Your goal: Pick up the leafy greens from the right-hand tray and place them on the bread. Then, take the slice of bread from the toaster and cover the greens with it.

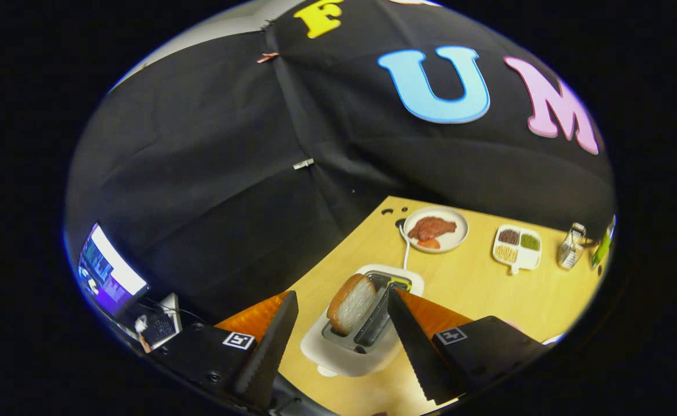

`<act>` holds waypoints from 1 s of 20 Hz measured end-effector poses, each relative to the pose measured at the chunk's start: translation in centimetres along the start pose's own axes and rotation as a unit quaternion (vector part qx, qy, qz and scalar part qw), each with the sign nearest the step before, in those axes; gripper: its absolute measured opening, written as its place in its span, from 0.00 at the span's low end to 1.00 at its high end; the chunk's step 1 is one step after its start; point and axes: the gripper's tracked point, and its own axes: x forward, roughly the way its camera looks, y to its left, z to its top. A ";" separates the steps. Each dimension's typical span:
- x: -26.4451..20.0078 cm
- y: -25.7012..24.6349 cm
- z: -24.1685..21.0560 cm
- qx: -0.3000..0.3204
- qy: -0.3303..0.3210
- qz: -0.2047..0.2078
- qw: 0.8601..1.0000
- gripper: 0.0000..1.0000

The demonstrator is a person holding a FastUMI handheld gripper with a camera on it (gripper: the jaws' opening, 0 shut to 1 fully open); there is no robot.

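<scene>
Tongs [338, 315] held apart, gripping nothing, above toaster [361, 323] on worktop [477, 289]. Bread slice [350, 303] stood upright in toaster's left slot, between fingers; right slot vacant. Beyond: plate [457, 222] held reddish meat [431, 228]; divided dish [517, 248] held grains.

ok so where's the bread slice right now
In the gripper view, the bread slice stands in the left slot of the white toaster, between the open gripper's fingers, on the wooden table.
</scene>
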 end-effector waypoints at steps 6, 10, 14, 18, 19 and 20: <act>6.1 -0.9 -3.2 0.097 0.052 -0.018 0.994 0.96; 8.3 -2.6 -4.9 0.116 0.072 -0.051 0.989 0.88; 7.7 -4.4 -5.5 0.100 0.079 -0.072 0.989 0.38; 7.4 -3.5 -4.1 0.112 0.070 -0.060 0.989 0.15; 7.1 -3.4 -4.0 0.108 0.069 -0.060 0.990 0.15; 6.8 -3.2 -3.9 0.108 0.067 -0.058 0.990 0.15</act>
